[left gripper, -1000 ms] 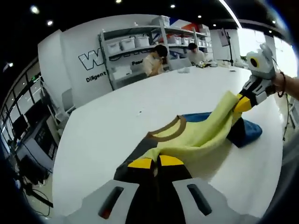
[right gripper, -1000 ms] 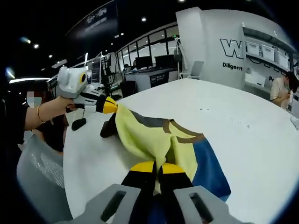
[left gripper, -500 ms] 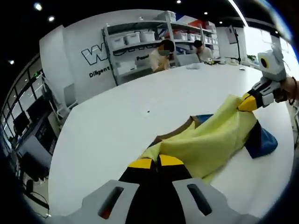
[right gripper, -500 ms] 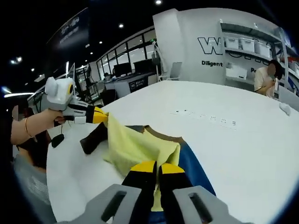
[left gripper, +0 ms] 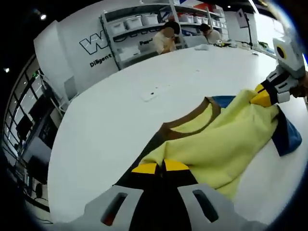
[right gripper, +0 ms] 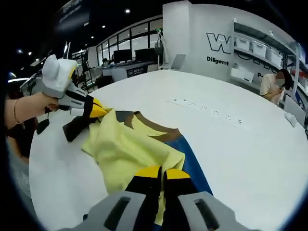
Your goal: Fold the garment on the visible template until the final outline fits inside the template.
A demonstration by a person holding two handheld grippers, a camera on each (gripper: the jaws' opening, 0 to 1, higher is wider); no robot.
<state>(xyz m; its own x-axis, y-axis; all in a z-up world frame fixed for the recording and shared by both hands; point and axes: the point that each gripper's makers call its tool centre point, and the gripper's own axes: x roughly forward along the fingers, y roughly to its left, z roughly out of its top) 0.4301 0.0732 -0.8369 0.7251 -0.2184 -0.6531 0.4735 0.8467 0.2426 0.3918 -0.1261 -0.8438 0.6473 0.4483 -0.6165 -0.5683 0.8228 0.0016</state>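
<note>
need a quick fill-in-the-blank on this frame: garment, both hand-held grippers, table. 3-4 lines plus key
1. The main panel of the garment is ____ in colour.
2. The left hand-held gripper and the right hand-held gripper are both ____ on the garment's fabric.
3. The garment's collar is trimmed in ____.
4. The garment lies on a ____ table.

Missing words: yellow; shut; brown; white

White table (left gripper: 115,115), shelving with storage boxes (left gripper: 139,21), lettered wall (right gripper: 192,43), ceiling spotlights
</note>
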